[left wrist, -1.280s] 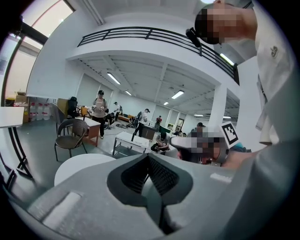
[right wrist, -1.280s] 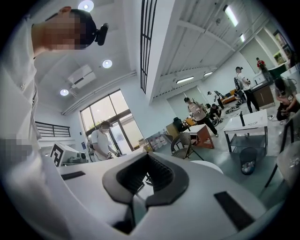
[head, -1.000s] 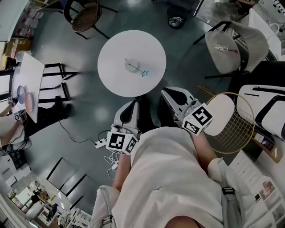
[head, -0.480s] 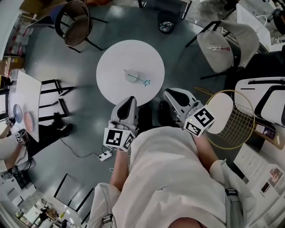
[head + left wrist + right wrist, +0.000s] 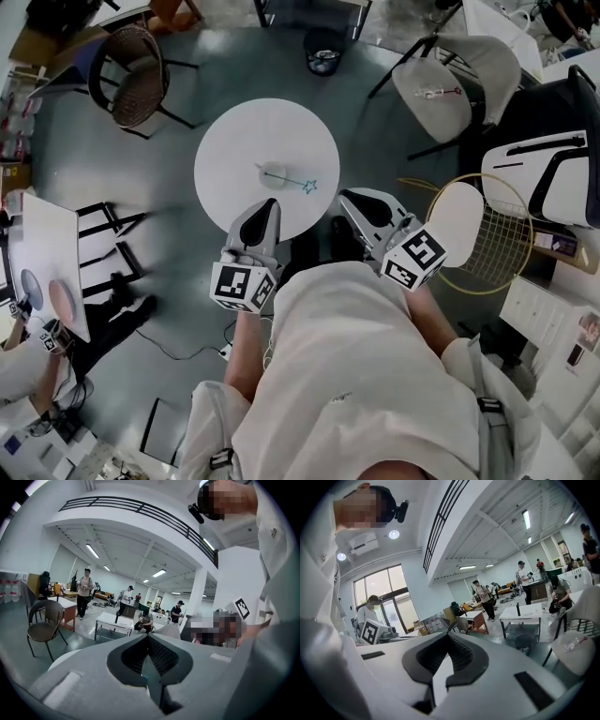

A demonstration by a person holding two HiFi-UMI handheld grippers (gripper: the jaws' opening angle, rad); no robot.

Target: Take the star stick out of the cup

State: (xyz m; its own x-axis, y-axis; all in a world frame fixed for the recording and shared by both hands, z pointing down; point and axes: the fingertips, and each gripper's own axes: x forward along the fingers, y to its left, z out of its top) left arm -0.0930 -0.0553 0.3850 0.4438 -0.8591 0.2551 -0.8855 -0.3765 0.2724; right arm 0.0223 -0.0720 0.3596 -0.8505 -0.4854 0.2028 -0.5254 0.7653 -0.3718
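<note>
Far left in the head view a wicker chair (image 5: pixel 131 84) stands on the floor, well apart from the round white worktop (image 5: pixel 230 141). The left gripper (image 5: pixel 271 203) points at the worktop's near edge, with its marker cube (image 5: pixel 242 286) close to the person's body. In the left gripper view its fingers (image 5: pixel 129 656) are pressed together with nothing between them. The cup (image 5: pixel 276 174) stands near the middle of the worktop, well apart from both grippers. The star stick (image 5: pixel 298 181) is in the cup, leaning out to the right, and its star end hangs over the worktop just beside the cup. Neither gripper touches the cup or the star stick. The right gripper (image 5: pixel 344 196) is just off the worktop's near right edge, over the floor. The right gripper view shows its fingers (image 5: pixel 464 656) closed tip to tip and empty. Right of it is a round wire chair (image 5: pixel 478 234). A grey chair (image 5: pixel 457 84) stands further up on the right, with a small thing lying on its seat that is too small to tell.
</note>
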